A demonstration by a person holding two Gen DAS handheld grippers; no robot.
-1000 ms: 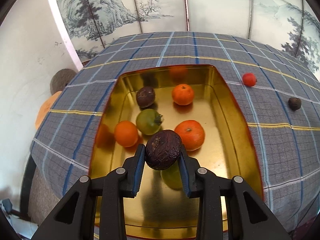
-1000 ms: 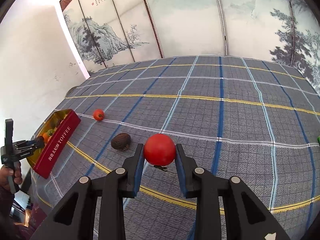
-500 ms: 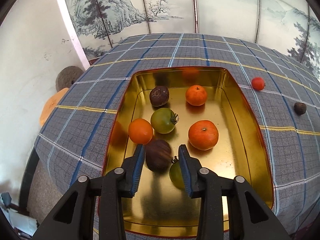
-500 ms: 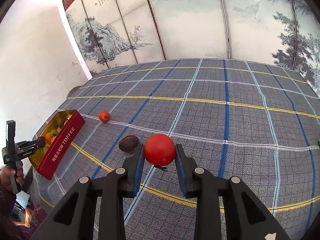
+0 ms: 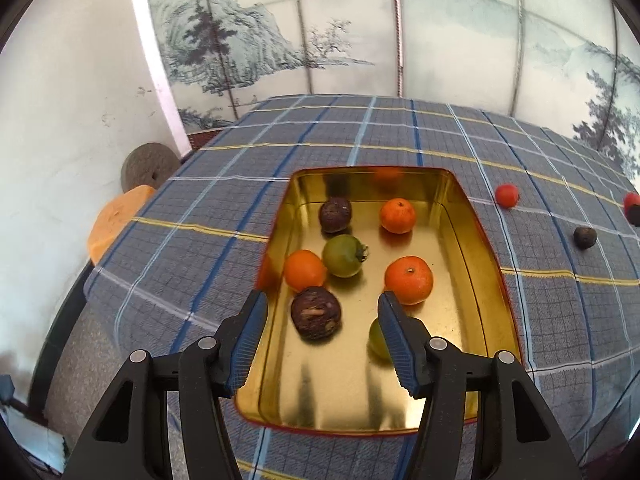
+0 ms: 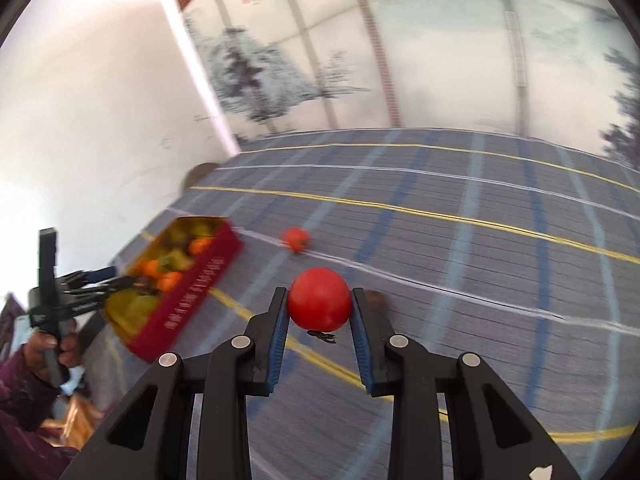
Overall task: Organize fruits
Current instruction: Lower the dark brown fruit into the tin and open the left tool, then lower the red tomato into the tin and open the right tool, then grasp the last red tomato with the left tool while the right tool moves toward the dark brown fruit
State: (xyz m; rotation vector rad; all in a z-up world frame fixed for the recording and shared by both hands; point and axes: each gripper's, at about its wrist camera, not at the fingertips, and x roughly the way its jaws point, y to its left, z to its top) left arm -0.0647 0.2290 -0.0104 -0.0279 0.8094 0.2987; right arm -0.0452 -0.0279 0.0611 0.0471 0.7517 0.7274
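A gold tin (image 5: pixel 486 256) with red outer walls sits on the checked tablecloth and holds several fruits: oranges, green tomatoes and two dark passion fruits. My left gripper (image 5: pixel 320 312) is open above the tin's near end, and a dark passion fruit (image 5: pixel 316 313) lies in the tin between its fingers. My right gripper (image 6: pixel 320 306) is shut on a red tomato (image 6: pixel 320 298) and holds it above the cloth. The tin also shows in the right wrist view (image 6: pixel 188 280), to the left.
A small red tomato (image 5: pixel 507 195) and a dark passion fruit (image 5: pixel 585 237) lie on the cloth right of the tin. The small tomato shows in the right wrist view (image 6: pixel 296 239). A round stone (image 5: pixel 149 167) and an orange cushion (image 5: pixel 116 220) sit beyond the table's left edge.
My left gripper opened and let the dark passion fruit drop into the tin, then pulled back. My right gripper, still holding the red tomato, swung left toward the tin.
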